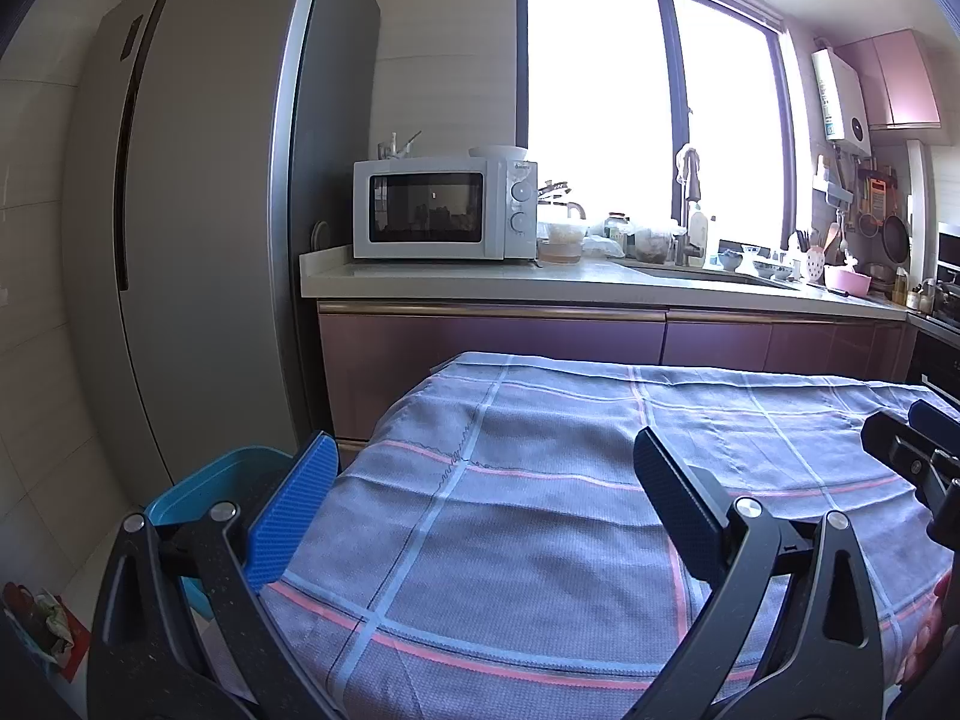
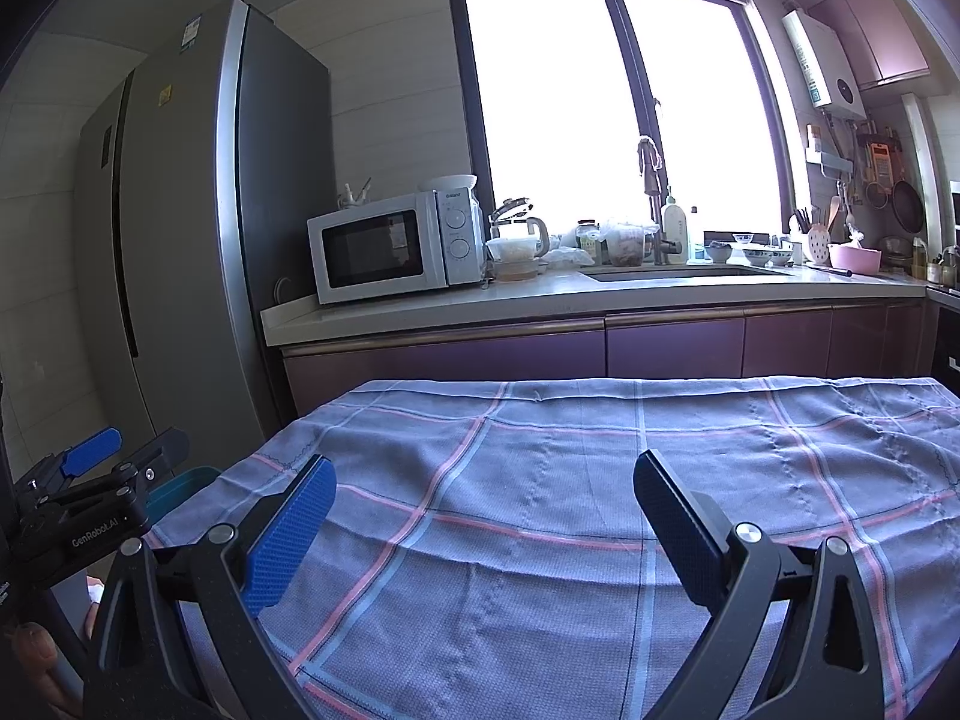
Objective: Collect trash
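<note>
Bright window light floods a kitchen where a table draped in a blue-grey checked cloth [image 1: 540,510] with pink and pale-blue stripes fills the near ground. Both grippers hover above it with jaws spread wide and nothing between them: the left gripper [image 1: 480,501] over the cloth's left portion, the right gripper [image 2: 483,525] just beside it to the right, its black frame and a blue pad edging into the left camera's far right margin. A teal bin [image 1: 204,492] stands on the floor off the table's left corner, its rim partly hidden behind the left gripper's blue finger; what it holds cannot be seen. No loose trash shows on the cloth; a crumpled heap of red and pale wrapping [image 1: 45,621] lies on the floor at the near left, too blurred to identify. Beyond the table runs a pale counter [image 2: 540,300] over mauve cabinets, bearing a white microwave [image 2: 393,246] at its left end, jars, bowls and bottles around a sink [image 2: 678,273] under the window. A tall grey refrigerator [image 2: 174,228] stands at the left.
</note>
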